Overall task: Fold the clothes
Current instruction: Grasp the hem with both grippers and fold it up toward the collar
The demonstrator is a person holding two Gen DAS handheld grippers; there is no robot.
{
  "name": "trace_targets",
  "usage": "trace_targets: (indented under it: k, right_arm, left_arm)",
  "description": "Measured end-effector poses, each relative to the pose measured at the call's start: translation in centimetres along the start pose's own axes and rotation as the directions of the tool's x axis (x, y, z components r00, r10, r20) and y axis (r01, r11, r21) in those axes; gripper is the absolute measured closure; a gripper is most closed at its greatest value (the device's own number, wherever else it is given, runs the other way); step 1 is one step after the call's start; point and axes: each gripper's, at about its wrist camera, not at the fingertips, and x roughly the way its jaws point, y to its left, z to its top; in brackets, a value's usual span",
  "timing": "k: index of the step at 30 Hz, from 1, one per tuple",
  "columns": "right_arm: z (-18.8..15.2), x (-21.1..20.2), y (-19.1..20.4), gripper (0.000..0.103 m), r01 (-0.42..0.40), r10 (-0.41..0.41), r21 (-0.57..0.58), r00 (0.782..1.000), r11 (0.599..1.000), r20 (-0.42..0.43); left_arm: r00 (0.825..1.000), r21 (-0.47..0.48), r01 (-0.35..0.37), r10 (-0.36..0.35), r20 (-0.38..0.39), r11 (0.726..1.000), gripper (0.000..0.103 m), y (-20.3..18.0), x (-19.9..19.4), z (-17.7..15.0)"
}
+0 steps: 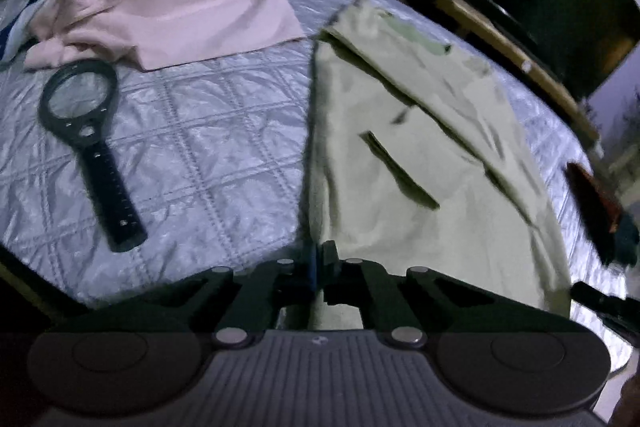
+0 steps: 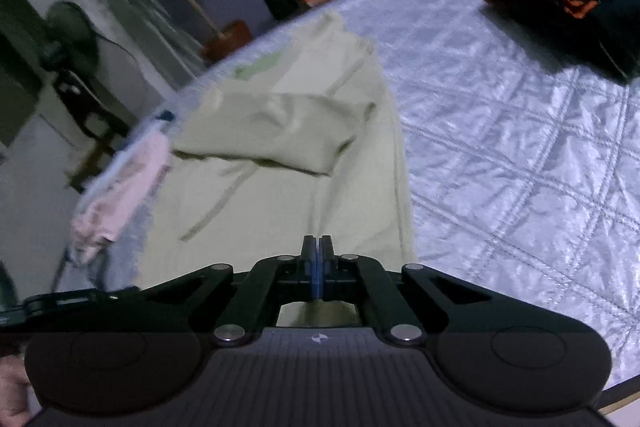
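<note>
**Both grippers clenched at garment edge**

The green garment [image 1: 420, 147] lies right of centre on the quilt [image 1: 200, 155]. The left gripper [image 1: 318, 259] and right gripper [image 2: 317, 255] have jaws pressed together at its near edge; whether cloth is pinched cannot be told. A magnifier [image 1: 92, 143] lies left, a pink garment [image 1: 180, 15] upper left

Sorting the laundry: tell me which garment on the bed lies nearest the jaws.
The pale green garment; its edge reaches both shut grippers, while the pink one lies farther back.
</note>
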Motion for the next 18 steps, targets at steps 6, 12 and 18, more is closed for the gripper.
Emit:
trace_targets:
  k: [6,12,18]
  right_arm:
    - [-0.1,-2.4,0.9,0.103,-0.030,0.032,-0.030,0.998,0.999,0.054]
    - [-0.6,-2.1,2.8,0.075,0.111,-0.114,-0.125,0.993,0.986,-0.021]
    - [0.4,-2.2,-0.4,0.043,0.227,-0.226,0.032,0.974,0.973,-0.025]
  left_arm:
    - [0.997,0.005,-0.051,0.050,0.058,0.999,0.101,0.2,-1.4,0.6]
    - [0.985,-0.022,-0.165,0.166,0.051,0.986,0.101,1.7,-1.6,0.9]
    - [0.977,0.015,-0.202,0.201,0.071,0.979,0.096,2.0,-1.7,0.7]
